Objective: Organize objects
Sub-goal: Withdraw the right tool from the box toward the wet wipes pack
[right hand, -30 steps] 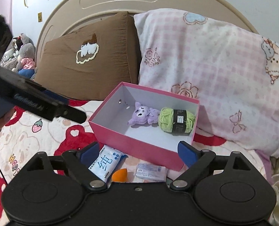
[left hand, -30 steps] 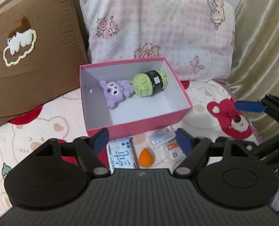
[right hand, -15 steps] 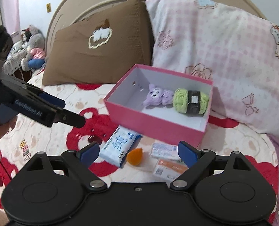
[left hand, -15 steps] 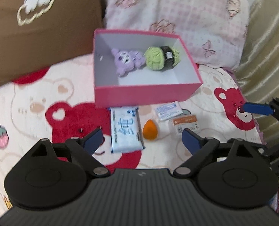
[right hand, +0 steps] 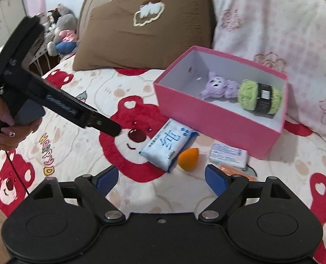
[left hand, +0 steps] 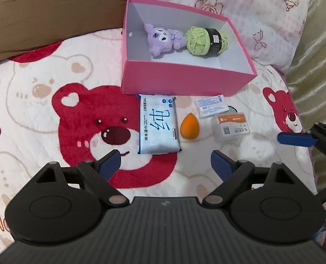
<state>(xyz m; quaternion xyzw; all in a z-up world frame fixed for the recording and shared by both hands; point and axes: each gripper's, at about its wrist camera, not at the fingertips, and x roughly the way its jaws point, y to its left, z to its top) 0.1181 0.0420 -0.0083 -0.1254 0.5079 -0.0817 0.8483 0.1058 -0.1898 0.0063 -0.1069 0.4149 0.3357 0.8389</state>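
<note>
A pink box (left hand: 185, 81) (right hand: 215, 121) on the bed holds a purple plush (left hand: 162, 39) (right hand: 218, 85) and a green yarn ball (left hand: 204, 40) (right hand: 258, 98). In front of it lie a blue wet-wipe pack (left hand: 158, 124) (right hand: 168, 143), an orange sponge egg (left hand: 189, 127) (right hand: 187, 156), a white packet (left hand: 211, 106) (right hand: 228, 155) and an orange-labelled clear case (left hand: 231, 127) (right hand: 237, 172). My left gripper (left hand: 165, 165) is open and empty, above the bed just short of the wipe pack. My right gripper (right hand: 162, 179) is open and empty, near the sponge and case.
A brown pillow (right hand: 141, 33) and a pink checked pillow (right hand: 273, 22) lean behind the box. A gold curtain (left hand: 317, 55) hangs at the right. The bear-print blanket (left hand: 53, 110) covers the bed. The left gripper's body and hand (right hand: 31, 92) show at the left.
Both grippers have risen and tilted downward, so the items in front of the box are in fuller view. Both stay open. No object has moved.
</note>
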